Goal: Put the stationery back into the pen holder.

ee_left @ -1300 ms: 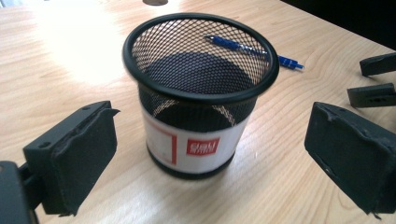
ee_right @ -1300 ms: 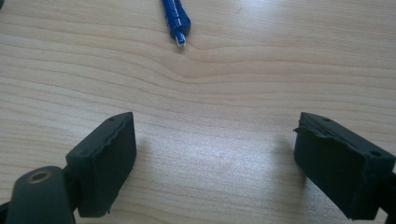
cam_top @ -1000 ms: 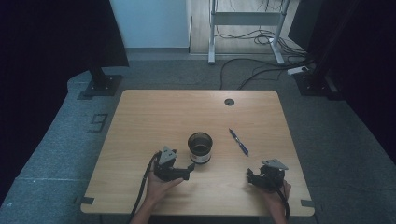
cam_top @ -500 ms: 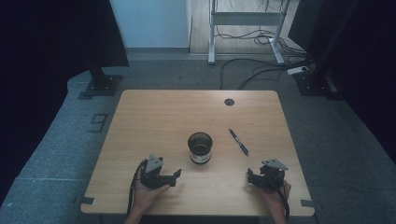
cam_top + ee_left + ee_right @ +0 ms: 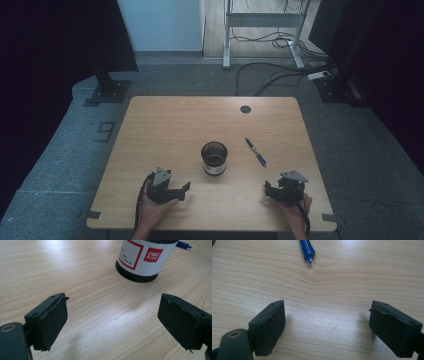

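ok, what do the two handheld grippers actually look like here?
Both are black. The left tool and right tool each carry a grey three-cornered plate on top and trail a black cable. In the gripper views, each has two blocky black jaws with flat matte pads, slightly frayed at the edges. Forearms are bare, no sleeves.

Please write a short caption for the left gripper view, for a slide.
Left gripper open above the wooden table, facing a labelled black pen cup.
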A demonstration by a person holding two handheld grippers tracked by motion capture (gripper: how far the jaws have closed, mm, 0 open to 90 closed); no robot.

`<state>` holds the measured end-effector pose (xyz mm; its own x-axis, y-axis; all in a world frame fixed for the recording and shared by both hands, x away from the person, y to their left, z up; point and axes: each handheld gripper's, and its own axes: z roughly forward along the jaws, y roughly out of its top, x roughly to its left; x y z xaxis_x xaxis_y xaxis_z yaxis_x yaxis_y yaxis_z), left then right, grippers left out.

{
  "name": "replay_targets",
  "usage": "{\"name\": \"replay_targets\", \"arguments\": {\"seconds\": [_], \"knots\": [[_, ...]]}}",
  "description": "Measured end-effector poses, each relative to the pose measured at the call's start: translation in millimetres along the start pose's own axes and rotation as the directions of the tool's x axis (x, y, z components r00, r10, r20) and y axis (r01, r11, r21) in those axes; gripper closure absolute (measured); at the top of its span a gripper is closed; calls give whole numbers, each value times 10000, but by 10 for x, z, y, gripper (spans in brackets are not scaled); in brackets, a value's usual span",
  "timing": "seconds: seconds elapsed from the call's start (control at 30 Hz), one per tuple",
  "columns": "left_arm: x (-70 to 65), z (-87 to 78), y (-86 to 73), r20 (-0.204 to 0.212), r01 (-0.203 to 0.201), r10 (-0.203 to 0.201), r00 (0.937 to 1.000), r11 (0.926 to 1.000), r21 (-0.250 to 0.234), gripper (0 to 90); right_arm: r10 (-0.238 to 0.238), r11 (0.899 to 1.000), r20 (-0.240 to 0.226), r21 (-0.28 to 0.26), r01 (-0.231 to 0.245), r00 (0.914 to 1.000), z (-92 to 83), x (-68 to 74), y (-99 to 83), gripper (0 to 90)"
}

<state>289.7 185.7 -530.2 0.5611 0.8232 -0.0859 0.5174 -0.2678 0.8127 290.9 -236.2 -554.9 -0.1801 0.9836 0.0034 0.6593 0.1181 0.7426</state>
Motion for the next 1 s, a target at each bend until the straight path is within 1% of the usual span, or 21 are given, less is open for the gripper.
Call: {"name": "replay_targets", "arguments": {"seconds": [0.1, 0.13, 0.3, 0.4, 0.47, 0.53, 0.6, 0.63, 0.7, 0.77, 0.83, 0.93, 1.0], "knots": [[9, 7, -19, -32, 10, -10, 10000, 10000, 50, 94, -92, 9998, 201, -172, 96, 9998, -15, 12, 4, 127], [12, 10, -24, -39, 5, -5, 10000, 10000, 75, 94, -45, 9997, 214, -243, 50, 9998, -27, 12, 15, 126], [24, 11, -35, -100, 33, -32, 9999, 9999, 129, 99, 194, 9965, 41, -815, -190, 9998, -115, -19, 113, 127], [30, 12, -35, -114, 58, -56, 9999, 9999, 135, 103, 227, 9957, -147, -894, -239, 9996, -116, -23, 187, 127], [34, 9, -33, -116, 43, -41, 9999, 9999, 167, 104, 160, 9960, -302, -873, -186, 9994, -98, -3, 247, 133], [41, 3, -32, -97, 68, -66, 9999, 9998, 168, 105, 166, 9947, -458, -1002, -211, 9988, -78, 31, 313, 143], [51, -9, -30, -76, 82, -80, 9999, 9998, 182, 105, 183, 9928, -337, -1181, -222, 9993, -52, 81, 380, 158], [58, -15, -31, -84, 92, -91, 9999, 9998, 166, 105, 98, 9928, -221, -1194, -124, 9997, -34, 106, 417, 159], [75, -23, -34, -83, 123, -121, 9999, 9998, 146, 105, 26, 9936, -167, -1131, -45, 9999, 12, 152, 491, 164], [89, -33, -37, -65, 166, -166, 9998, 9998, 126, 105, -14, 9940, -253, -1094, -13, 9997, 62, 187, 562, 176], [93, -34, -40, -70, 172, -171, 9998, 9998, 124, 105, -153, 9943, -283, -1063, 122, 9995, 100, 222, 629, 190], [81, -34, -42, -40, 176, -176, 9998, 9998, 129, 105, -265, 9945, -472, -1023, 216, 9985, 155, 276, 729, 200], [76, -39, -40, -18, 158, -158, 9999, 9998, 147, 105, -399, 9942, -514, -1019, 345, 9979, 181, 308, 780, 209]]}}
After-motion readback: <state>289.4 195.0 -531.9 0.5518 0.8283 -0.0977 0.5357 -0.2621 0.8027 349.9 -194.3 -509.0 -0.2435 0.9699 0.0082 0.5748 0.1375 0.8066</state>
